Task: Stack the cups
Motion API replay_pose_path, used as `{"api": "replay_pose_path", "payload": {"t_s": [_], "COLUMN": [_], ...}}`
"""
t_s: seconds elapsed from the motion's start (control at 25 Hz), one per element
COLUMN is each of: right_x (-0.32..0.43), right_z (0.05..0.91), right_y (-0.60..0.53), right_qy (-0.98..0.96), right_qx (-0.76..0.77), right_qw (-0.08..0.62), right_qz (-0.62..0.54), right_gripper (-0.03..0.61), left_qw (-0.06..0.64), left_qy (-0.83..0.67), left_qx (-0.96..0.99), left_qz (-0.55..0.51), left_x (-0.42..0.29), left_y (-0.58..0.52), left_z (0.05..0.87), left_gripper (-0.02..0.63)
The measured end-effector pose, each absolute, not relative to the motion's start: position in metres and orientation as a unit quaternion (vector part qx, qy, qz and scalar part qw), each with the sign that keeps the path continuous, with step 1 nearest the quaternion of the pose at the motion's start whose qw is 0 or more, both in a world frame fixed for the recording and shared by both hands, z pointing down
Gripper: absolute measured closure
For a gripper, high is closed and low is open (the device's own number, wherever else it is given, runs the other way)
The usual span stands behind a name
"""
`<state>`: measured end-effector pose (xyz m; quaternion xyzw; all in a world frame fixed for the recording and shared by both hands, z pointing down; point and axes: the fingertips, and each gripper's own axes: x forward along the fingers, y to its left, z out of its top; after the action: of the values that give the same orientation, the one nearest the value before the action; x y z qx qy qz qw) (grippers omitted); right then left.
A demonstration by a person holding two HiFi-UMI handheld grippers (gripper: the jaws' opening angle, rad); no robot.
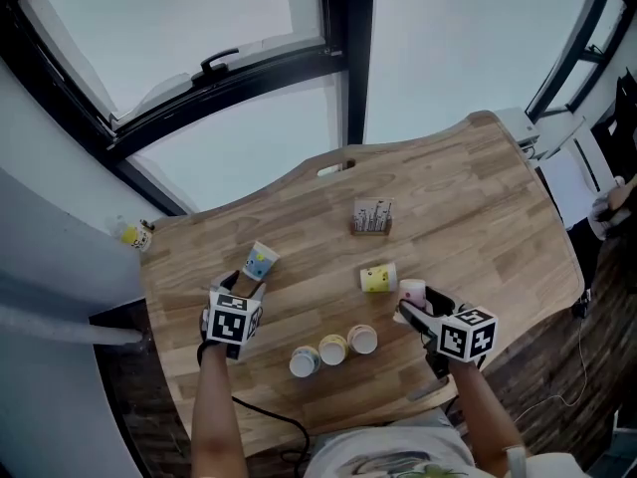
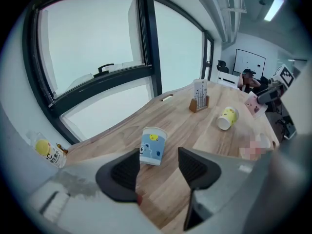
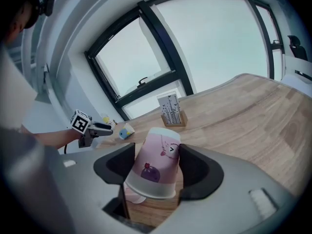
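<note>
My right gripper (image 1: 413, 303) (image 3: 156, 162) is shut on a pink paper cup (image 1: 411, 291) (image 3: 155, 165), held base outward above the wooden table (image 1: 478, 197). A blue paper cup (image 1: 260, 262) (image 2: 152, 146) stands on the table just ahead of my left gripper (image 1: 245, 285) (image 2: 158, 162), whose jaws are open and apart from it. A yellow cup (image 1: 378, 279) (image 2: 227, 118) lies on its side mid-table. Three more cups (image 1: 332, 349) stand in a row near the front edge.
A small wooden holder with cards (image 1: 372, 217) (image 3: 171, 110) stands toward the back of the table. A small bottle (image 1: 136, 235) (image 2: 48, 152) sits at the far left corner by the window. A dark cable (image 1: 269, 421) hangs off the front edge.
</note>
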<state>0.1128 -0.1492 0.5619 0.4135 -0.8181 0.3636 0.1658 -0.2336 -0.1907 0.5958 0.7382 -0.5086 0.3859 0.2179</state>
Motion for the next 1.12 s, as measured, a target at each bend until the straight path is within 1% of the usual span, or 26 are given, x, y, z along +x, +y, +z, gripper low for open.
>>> {"api": "replay_pose_path", "payload": {"t_s": [0.04,0.08,0.24,0.6,0.8,0.96,1.0,1.08,1.12], "right_x": [0.11,0.108,0.099,0.093,0.084,0.08,0.079,0.078,0.078], "right_z": [0.561,0.561,0.56,0.557,0.557,0.555,0.555,0.555,0.555], "right_y": [-0.149,-0.149,-0.149,-0.161,-0.16,-0.163,-0.163,-0.163,-0.163], "right_qy": [-0.82,-0.821,-0.825,-0.824,-0.827,-0.828,-0.829,-0.829,-0.829], "right_qx": [0.411,0.409,0.401,0.403,0.397,0.397,0.397,0.396,0.396], "right_qw": [0.167,0.169,0.182,0.199,0.203,0.203,0.203,0.202,0.201], "right_qz": [0.362,0.36,0.353,0.344,0.342,0.339,0.339,0.339,0.339], "right_gripper": [0.293,0.294,0.296,0.299,0.302,0.302,0.302,0.303,0.304], "left_qw": [0.221,0.226,0.246,0.259,0.267,0.258,0.257,0.258,0.258], "left_qy": [-0.507,-0.503,-0.489,-0.475,-0.47,-0.475,-0.477,-0.479,-0.479], "left_qx": [0.739,0.739,0.741,0.749,0.747,0.745,0.744,0.741,0.74], "left_qz": [0.386,0.386,0.389,0.383,0.387,0.39,0.391,0.394,0.395], "left_x": [-0.235,-0.236,-0.238,-0.239,-0.242,-0.244,-0.245,-0.245,-0.245], "left_y": [-0.193,-0.195,-0.201,-0.218,-0.221,-0.224,-0.225,-0.224,-0.224], "left_z": [0.6,0.605,0.624,0.656,0.667,0.677,0.678,0.677,0.677], "left_gripper": [0.364,0.349,0.337,0.305,0.305,0.307,0.315,0.364,0.364]}}
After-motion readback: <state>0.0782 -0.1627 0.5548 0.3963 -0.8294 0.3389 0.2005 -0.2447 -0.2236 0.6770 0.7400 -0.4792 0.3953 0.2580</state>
